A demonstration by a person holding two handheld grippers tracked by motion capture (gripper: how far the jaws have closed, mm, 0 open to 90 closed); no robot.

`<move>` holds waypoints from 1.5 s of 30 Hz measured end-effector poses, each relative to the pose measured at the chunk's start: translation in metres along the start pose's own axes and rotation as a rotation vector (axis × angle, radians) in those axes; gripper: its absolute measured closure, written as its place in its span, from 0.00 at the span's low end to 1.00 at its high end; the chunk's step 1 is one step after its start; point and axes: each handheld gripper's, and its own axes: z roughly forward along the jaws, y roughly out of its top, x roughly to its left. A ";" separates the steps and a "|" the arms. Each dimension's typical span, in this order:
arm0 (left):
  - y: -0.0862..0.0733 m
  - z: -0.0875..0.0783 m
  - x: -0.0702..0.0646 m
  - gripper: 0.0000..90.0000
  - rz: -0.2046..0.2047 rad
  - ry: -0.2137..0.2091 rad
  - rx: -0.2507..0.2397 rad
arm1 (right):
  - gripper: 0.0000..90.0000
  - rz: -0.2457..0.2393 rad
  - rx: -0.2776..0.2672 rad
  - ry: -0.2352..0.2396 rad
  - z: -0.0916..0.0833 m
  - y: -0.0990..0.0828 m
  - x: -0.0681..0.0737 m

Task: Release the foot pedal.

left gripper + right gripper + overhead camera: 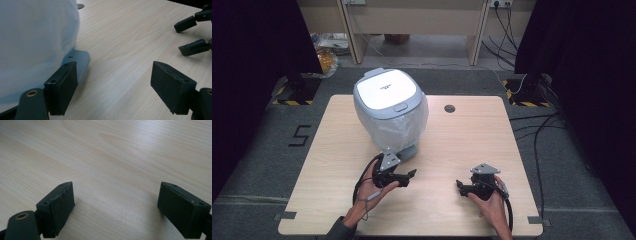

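Observation:
A small white-lidded bin (pixel 387 90) lined with a translucent plastic bag (pixel 404 125) stands on the light wooden table (pixel 462 145), left of centre. My left gripper (pixel 408 177) hovers just in front of the bin's grey base, jaws open and pointing right. Through the left gripper view, the bagged bin (pixel 35 42) and its grey base (pixel 81 60) sit close at the left, beside the open left gripper (pixel 113 85). Farther right, the right gripper (pixel 460 187) points left, open over bare wood. Nothing lies between the jaws of my right gripper (pixel 116 205). The right gripper (pixel 192 35) also appears at the upper right of the left gripper view.
A round cable hole (pixel 449 108) is in the tabletop behind the grippers. Cables (pixel 537 130) run over the floor to the right. Two black stands on hazard-taped feet (pixel 294 90) (pixel 527 90) flank the table's back corners. A desk frame (pixel 417 30) stands behind.

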 end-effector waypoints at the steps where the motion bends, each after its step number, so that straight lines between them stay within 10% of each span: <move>1: -0.001 -0.003 0.002 0.24 -0.005 0.005 -0.005 | 0.16 0.000 0.002 0.001 0.000 0.000 0.000; 23: -0.062 -0.030 0.032 0.23 -0.085 0.104 0.093 | 0.15 -0.004 0.003 0.003 0.000 0.000 -0.001; 45: -0.087 -0.042 0.029 0.18 -0.101 0.114 0.202 | 0.15 -0.005 0.003 0.004 0.000 0.000 -0.001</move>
